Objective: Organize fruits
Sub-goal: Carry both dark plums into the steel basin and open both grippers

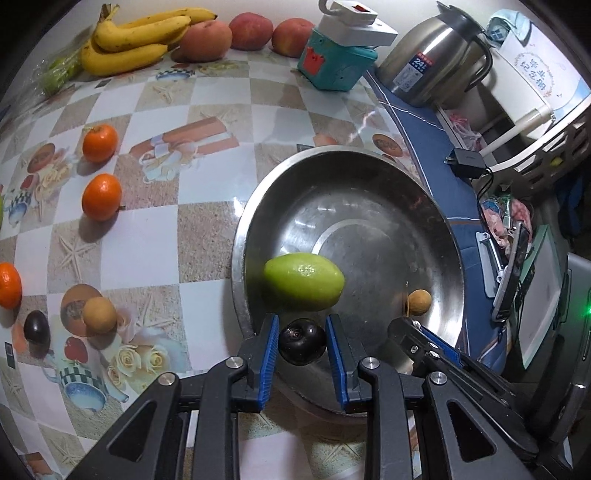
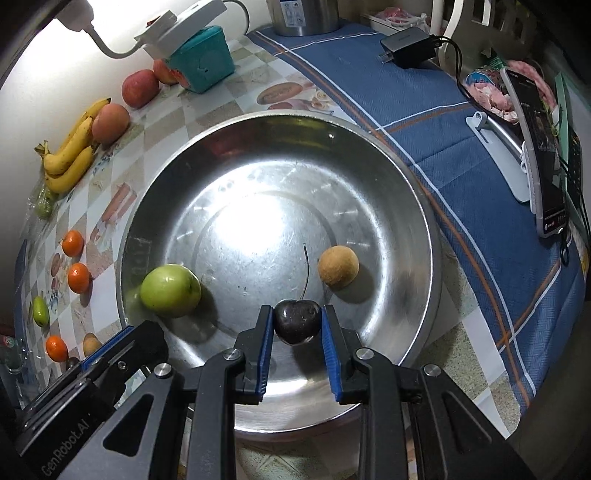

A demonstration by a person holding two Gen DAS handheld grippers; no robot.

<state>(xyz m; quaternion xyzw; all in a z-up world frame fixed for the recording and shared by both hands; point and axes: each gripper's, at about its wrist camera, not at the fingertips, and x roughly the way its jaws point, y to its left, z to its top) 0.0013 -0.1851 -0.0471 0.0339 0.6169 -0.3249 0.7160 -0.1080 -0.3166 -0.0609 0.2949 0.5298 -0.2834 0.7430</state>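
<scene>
The left gripper (image 1: pixel 302 341) clamps a small, round, dark purple fruit (image 1: pixel 302 341) between its blue-padded black fingers (image 1: pixel 269 354). It hangs just inside the near rim of a wide, shallow stainless-steel bowl (image 1: pixel 436 206), pointing steeply down. The right gripper (image 2: pixel 297 321) pinches a dark red cherry with a thin upright stem (image 2: pixel 297 321) the same way, also above the bowl's near side. Each fruit sits directly over the metal, so the coming move looks like a plain release downward. Neither hand is clearly the nearer.

Inside the bowl lie two fruits: an oval green fruit (image 1: pixel 303 281) against the left wall, its long axis running across the bowl, and a small round tan fruit (image 2: pixel 338 266) toward the right.

Left of the bowl, on a checked, picture-printed tablecloth (image 1: pixel 207 229), wait three small orange citrus fruits (image 1: pixel 101 196), another tan fruit (image 1: pixel 99 315) and another dark one (image 1: pixel 37 327). Beyond the bowl, at the far edge, lie yellow bananas (image 1: pixel 136 37) and reddish peaches (image 1: pixel 251 31).
</scene>
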